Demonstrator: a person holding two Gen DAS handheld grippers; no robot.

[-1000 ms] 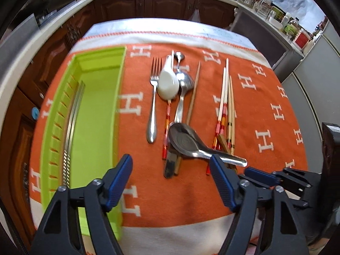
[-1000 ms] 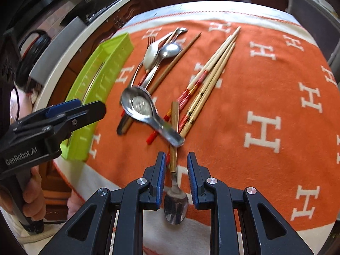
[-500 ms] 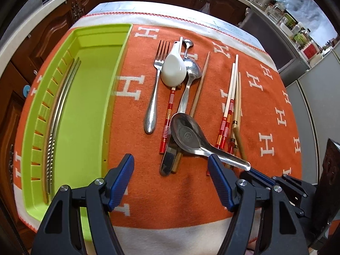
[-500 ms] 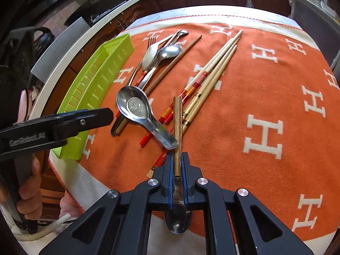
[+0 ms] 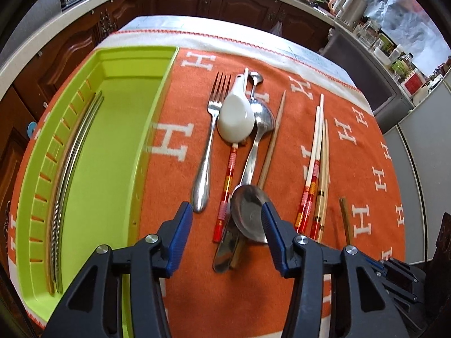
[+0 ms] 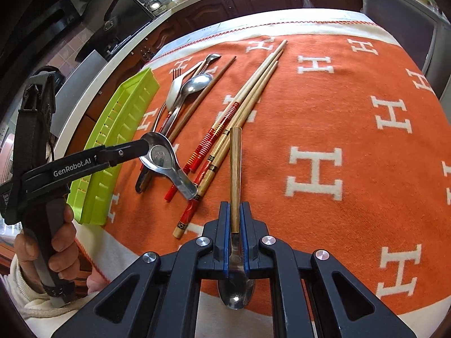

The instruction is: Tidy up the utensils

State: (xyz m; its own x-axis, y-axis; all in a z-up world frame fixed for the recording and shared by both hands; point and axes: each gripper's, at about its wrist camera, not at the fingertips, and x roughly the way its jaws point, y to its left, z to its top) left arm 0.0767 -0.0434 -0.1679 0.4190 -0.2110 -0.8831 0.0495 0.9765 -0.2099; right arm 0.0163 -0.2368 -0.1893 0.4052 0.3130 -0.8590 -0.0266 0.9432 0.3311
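Lime-green plastic utensil tray (image 5: 112, 146): far left on the orange blanket patterned with white H letters (image 5: 352, 129) that covers the counter; a few thin metal chopsticks (image 5: 63, 186) lie along its slotted left wall.

Left hand-held gripper (image 5: 227, 215): blue-padded jaws closing, poised over the stainless soup spoon with a broad bowl (image 5: 248, 211); pads apart from it on both sides, nothing pinched.

Loose pile just right of the tray: silver table fork (image 5: 208, 152); white ceramic soup spoon (image 5: 236, 118) resting across a red-and-white striped chopstick (image 5: 229, 180); long-handled steel spoon (image 5: 259, 129); plain brown wooden chopstick (image 5: 272, 140). The broad steel spoon sits on the near ends of these.

Further right: a bundle of pale bamboo chopsticks with red banded ends (image 5: 317, 169), lying roughly parallel.

Right hand-held gripper (image 6: 235, 217): jaws pressed together on the wooden-handled metal spoon (image 6: 235, 169), handle pointing away, bowl toward the camera.
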